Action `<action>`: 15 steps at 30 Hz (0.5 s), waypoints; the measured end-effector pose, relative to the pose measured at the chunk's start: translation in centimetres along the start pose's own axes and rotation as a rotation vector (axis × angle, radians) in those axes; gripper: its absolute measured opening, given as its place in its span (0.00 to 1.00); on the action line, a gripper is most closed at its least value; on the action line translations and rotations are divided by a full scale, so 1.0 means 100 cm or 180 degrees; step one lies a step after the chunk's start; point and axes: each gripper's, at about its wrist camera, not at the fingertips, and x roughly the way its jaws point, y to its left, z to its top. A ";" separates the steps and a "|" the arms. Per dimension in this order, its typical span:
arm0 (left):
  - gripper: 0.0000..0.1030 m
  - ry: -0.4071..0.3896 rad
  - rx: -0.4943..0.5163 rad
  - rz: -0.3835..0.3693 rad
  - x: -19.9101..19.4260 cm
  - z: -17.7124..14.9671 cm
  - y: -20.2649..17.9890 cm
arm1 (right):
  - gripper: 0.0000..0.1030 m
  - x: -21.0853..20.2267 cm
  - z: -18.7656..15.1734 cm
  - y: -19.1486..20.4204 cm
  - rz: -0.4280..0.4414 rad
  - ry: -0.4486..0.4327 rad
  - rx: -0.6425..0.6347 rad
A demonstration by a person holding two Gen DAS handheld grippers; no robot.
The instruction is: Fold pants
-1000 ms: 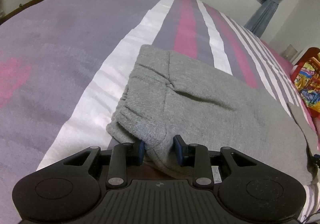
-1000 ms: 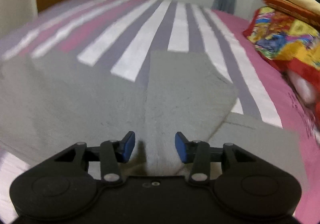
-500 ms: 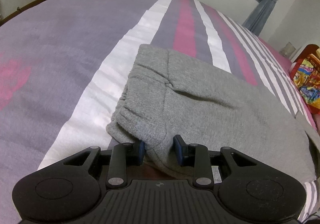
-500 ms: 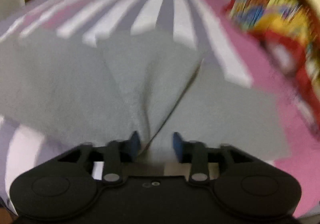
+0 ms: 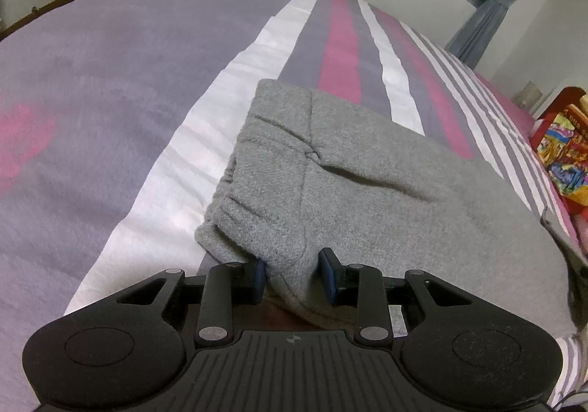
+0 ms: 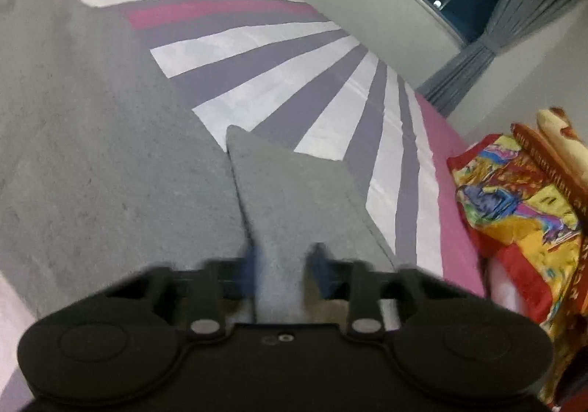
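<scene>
On striped bed (image 5: 110, 89): pants (image 5: 386, 191) lengthwise left-right; left tongs (image 5: 294, 274), right tongs (image 6: 284, 265) both gripping fabric.

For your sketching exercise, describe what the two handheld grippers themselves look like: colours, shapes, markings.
The left gripper has a matte black body with a ribbed centre plate bearing a small round logo, two round side discs, silver pivot pins on black linkage bars, and blue finger pads. The right gripper is the same black shape, blurred, with a smooth plate and a small round fitting at its centre. No cables or sleeves show.

The right gripper (image 6: 283, 270) pinches a raised fold of grey pants (image 6: 294, 199) above the striped bedspread (image 6: 257, 44).
</scene>
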 end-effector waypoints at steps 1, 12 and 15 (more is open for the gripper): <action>0.30 -0.0003 -0.0006 -0.0010 0.000 0.000 0.001 | 0.04 -0.008 -0.004 -0.016 0.0021 -0.0082 0.0277; 0.30 0.0014 -0.0038 0.0001 0.001 0.000 0.000 | 0.12 -0.017 -0.128 -0.069 -0.0091 0.0489 0.0870; 0.30 0.0022 -0.0051 0.0018 0.001 0.001 0.000 | 0.25 -0.033 -0.126 -0.061 -0.0321 0.0261 0.0654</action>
